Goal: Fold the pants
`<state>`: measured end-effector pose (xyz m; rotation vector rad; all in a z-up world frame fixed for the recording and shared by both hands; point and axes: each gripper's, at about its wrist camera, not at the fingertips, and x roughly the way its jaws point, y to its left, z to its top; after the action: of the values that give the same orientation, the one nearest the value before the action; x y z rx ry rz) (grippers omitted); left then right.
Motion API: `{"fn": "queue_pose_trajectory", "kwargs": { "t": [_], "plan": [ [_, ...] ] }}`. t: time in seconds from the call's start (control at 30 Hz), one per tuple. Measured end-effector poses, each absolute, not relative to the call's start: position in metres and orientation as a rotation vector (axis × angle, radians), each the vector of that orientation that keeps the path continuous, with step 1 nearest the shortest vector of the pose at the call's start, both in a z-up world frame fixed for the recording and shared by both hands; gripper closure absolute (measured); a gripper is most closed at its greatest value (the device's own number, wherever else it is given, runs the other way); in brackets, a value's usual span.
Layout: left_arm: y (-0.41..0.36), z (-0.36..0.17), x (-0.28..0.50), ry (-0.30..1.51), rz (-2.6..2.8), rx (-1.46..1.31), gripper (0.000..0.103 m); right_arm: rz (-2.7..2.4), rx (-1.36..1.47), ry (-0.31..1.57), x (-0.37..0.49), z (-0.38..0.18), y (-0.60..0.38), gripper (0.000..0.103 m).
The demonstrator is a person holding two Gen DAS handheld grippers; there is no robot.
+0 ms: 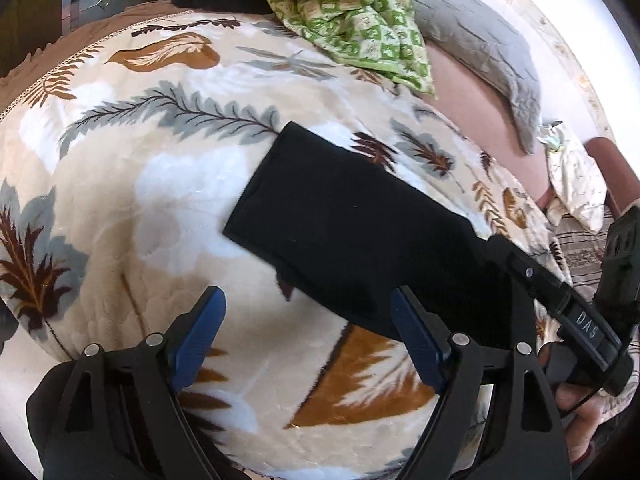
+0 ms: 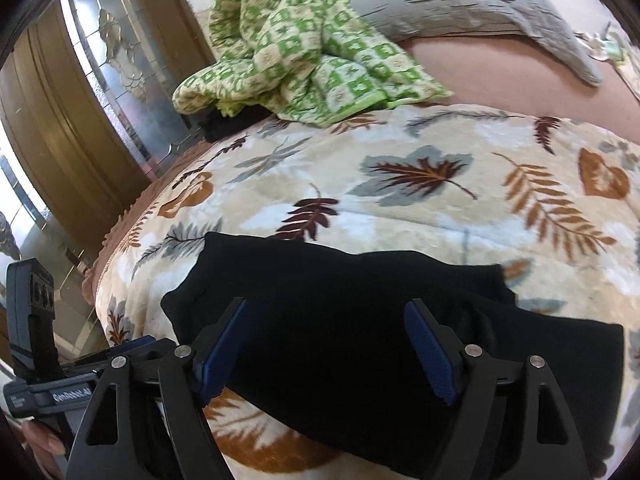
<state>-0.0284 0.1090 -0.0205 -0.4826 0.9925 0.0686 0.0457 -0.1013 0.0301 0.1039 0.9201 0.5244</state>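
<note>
- The pants (image 1: 344, 220) lie on the bed, on a leaf-print blanket (image 1: 120, 200), already doubled into a flat black rectangle with layers stacked on one another.
- Judging by that, the fold is well along: this looks like the moment between folds, with both tools let go of the cloth.
- The left tool (image 1: 308, 336) stands wide open with nothing between its blue pads; it hangs over bare blanket, with the near edge of the pants just beside its right finger.
- The right tool (image 2: 326, 344) is also wide open, tilted down over the middle of the pants; I see the cloth below and between the fingers, but the pads do not press on it.
- In the left view the right tool's body reaches in from the right, and part of a hand (image 1: 580, 412) shows beneath it.
- In the right view the left tool's body sits at the lower left, with fingertips (image 2: 44, 442) on its handle.
- Next move, as I judge it: either one more fold across the rectangle, or smoothing it flat. A further fold calls for both tools to drop to one short edge, pinch all layers together, and carry it over evenly.
- Risk: the plush blanket could get pinched along with the cloth.
- A green checked cloth (image 2: 296, 48) and a grey pillow (image 2: 472, 4) lie well apart at the far side.
</note>
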Motion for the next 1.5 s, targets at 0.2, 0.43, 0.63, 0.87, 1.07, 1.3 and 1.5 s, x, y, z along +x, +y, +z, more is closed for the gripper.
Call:
{"fn": "queue_pose_trajectory", "kwargs": {
  "t": [0.2,0.43,0.63,0.87,1.07,1.3,1.5],
  "plan": [
    [0.114,-0.031,-0.022,1.016,0.096,-0.502,0.018,0.562,0.091,0.952,0.065,0.024,-0.08,0.023],
    [0.116,-0.033,-0.017,1.005,0.107,-0.495,0.018,0.657,0.064,0.978,0.086,0.024,-0.048,0.021],
    [0.118,-0.035,-0.014,0.984,0.107,-0.516,0.015,0.709,-0.014,0.988,0.095,0.022,-0.021,0.021],
    [0.114,-0.036,-0.013,0.966,0.104,-0.508,0.008,0.726,-0.013,1.006,0.107,0.017,-0.009,0.02],
    [0.114,-0.038,-0.018,0.927,0.088,-0.564,0.0,0.786,-0.064,1.05,0.121,0.003,0.012,0.02],
    [0.11,-0.04,-0.017,0.886,0.1,-0.558,0.0,0.874,-0.175,1.127,0.134,-0.018,0.041,0.02],
    [0.117,-0.041,-0.016,0.854,0.088,-0.608,0.0,0.9,-0.127,1.126,0.138,-0.03,0.043,0.02]
  ]
}}
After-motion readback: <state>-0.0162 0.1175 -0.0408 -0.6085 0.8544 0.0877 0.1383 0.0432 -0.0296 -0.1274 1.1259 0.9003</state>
